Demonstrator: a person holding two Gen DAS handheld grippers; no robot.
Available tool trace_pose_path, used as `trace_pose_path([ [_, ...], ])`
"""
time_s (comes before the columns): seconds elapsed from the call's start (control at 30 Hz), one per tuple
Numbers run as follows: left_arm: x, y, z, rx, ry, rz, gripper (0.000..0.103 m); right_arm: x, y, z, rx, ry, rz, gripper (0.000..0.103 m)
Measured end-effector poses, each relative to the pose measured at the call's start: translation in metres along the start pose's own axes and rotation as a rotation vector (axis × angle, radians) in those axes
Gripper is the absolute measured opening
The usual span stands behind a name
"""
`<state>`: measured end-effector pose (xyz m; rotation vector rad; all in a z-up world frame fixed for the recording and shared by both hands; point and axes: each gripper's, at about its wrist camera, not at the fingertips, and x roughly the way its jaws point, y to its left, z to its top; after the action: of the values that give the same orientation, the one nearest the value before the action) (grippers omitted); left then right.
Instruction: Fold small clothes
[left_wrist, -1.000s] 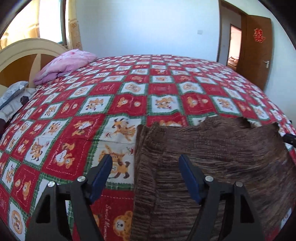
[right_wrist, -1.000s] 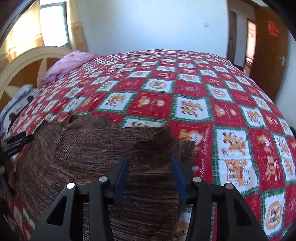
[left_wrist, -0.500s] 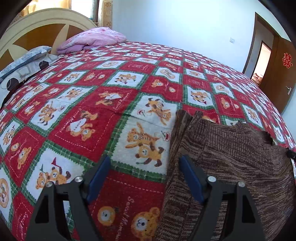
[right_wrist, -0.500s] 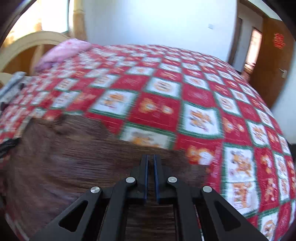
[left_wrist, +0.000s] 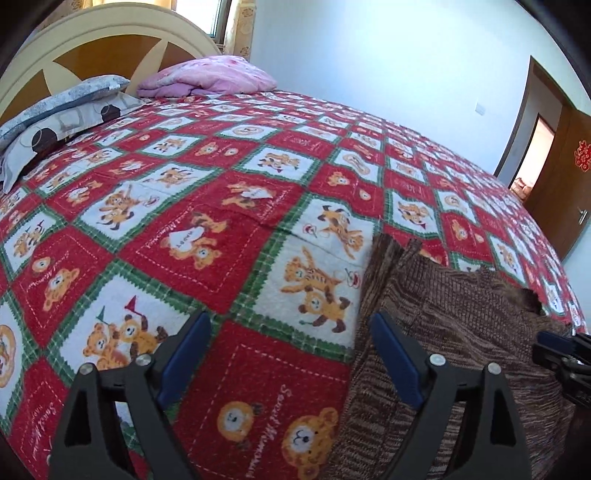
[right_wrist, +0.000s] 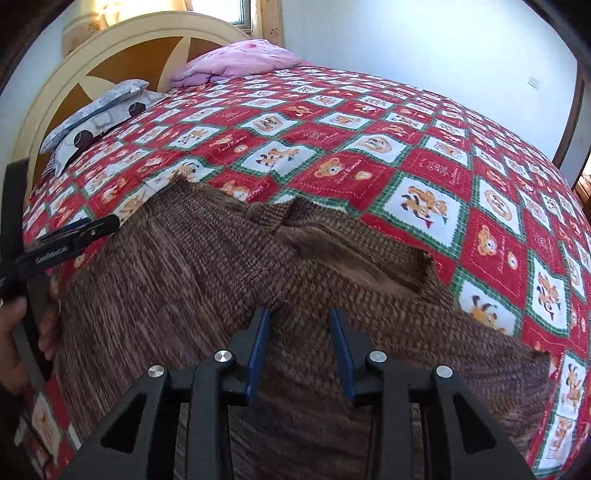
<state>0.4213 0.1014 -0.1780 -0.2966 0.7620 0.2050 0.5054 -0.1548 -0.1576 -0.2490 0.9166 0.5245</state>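
A brown knitted garment (right_wrist: 207, 273) lies spread on the red patterned bedspread (right_wrist: 406, 140). In the left wrist view the garment (left_wrist: 461, 325) is at the lower right. My left gripper (left_wrist: 291, 354) is open and empty, over the bedspread (left_wrist: 207, 229) just left of the garment's edge; it also shows in the right wrist view (right_wrist: 88, 230). My right gripper (right_wrist: 301, 343) is open over the garment's middle, with knit fabric between its fingers (right_wrist: 258, 347) but not clamped. Its tip shows at the right edge of the left wrist view (left_wrist: 554, 343).
A pink folded blanket (left_wrist: 210, 75) and a grey patterned pillow (left_wrist: 62, 114) lie at the headboard (left_wrist: 96, 48). A brown door (left_wrist: 561, 177) stands open at the far right. The bedspread stretches far beyond the garment.
My right gripper was shut half a second ago and has opened over the garment. My left gripper has swung left, off the garment's edge, and stays open.
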Motion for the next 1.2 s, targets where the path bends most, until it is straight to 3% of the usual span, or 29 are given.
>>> trace_pose_path([
  [0.03,-0.001,0.001,0.000,-0.008,-0.005,-0.007,0.096,0.000,0.002,0.001,-0.001,0.003,0.002,0.010],
  [0.1,-0.002,0.006,0.000,-0.032,-0.014,-0.034,0.098,0.002,0.006,0.004,-0.030,0.007,-0.020,0.005],
  [0.4,-0.006,0.018,-0.001,-0.096,-0.044,-0.091,0.098,0.001,0.010,0.012,-0.043,0.001,-0.070,0.002],
  [0.5,-0.007,0.023,-0.002,-0.124,-0.053,-0.100,0.101,-0.006,0.009,0.018,-0.037,-0.041,-0.079,0.003],
  [0.57,-0.006,0.022,-0.002,-0.120,-0.050,-0.096,0.101,-0.005,0.008,0.020,-0.025,-0.032,-0.009,0.011],
  [0.6,-0.007,0.021,-0.002,-0.116,-0.052,-0.093,0.101,-0.004,0.010,0.020,-0.033,-0.032,-0.002,0.022],
  [0.63,-0.007,0.021,-0.002,-0.115,-0.052,-0.092,0.101,-0.003,0.014,0.020,-0.048,-0.034,-0.006,0.025],
  [0.8,-0.006,0.023,-0.002,-0.123,-0.051,-0.103,0.101,0.014,0.029,0.020,-0.108,0.011,-0.033,0.025],
  [0.87,-0.006,0.023,-0.002,-0.124,-0.051,-0.104,0.101,0.018,0.033,0.019,-0.116,0.026,-0.040,0.005],
  [0.9,-0.006,0.023,-0.003,-0.126,-0.051,-0.105,0.101,0.018,0.034,0.020,-0.119,0.017,-0.050,0.002],
  [1.03,-0.007,0.024,-0.003,-0.132,-0.058,-0.114,0.101,0.012,0.028,0.035,-0.075,-0.038,-0.117,0.002],
  [1.2,-0.006,0.024,-0.003,-0.132,-0.062,-0.114,0.101,0.031,0.026,0.044,-0.078,0.006,-0.124,0.003],
])
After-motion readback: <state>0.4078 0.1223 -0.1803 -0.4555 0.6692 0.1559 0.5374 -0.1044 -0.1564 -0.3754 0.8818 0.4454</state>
